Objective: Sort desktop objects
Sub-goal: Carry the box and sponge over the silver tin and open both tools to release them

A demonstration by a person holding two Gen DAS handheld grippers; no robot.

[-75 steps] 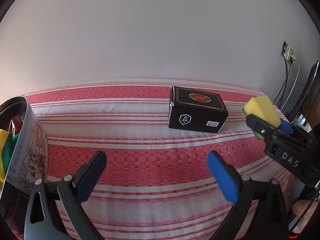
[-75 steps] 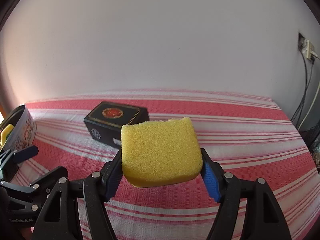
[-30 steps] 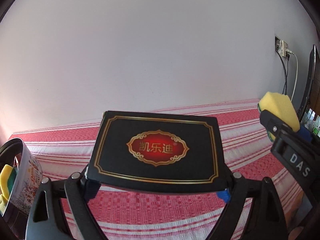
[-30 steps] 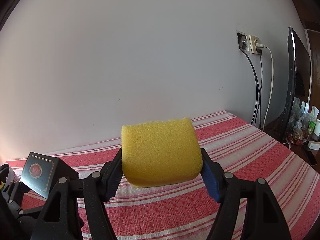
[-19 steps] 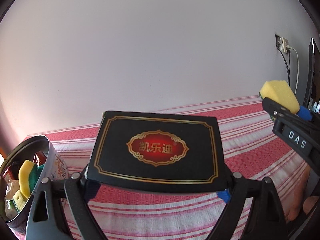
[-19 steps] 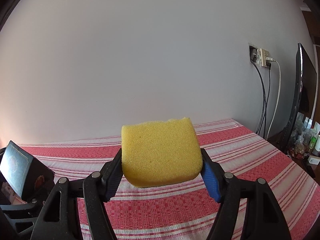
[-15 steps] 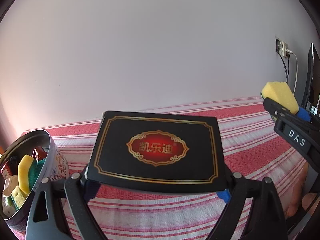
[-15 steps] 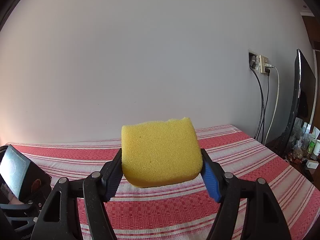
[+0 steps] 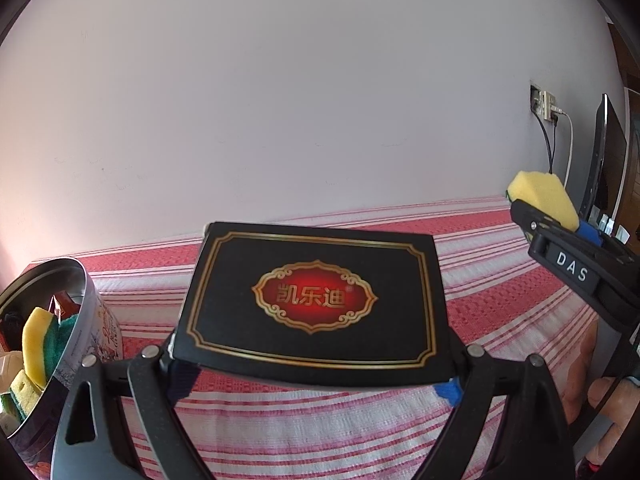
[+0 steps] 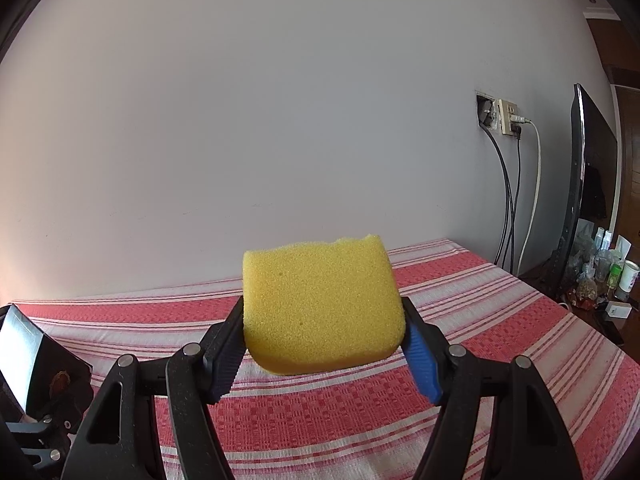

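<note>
Black box (image 9: 316, 300) clamped between left claw (image 9: 316, 380) jaws.

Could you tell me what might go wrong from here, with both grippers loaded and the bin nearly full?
1. The black box is wide and pinched only at its near end by the left gripper, so it may tip or slip.
2. The bin already holds sponges and packets; the box may not fit.
3. The sponge in the right gripper is soft and could work loose.
</note>
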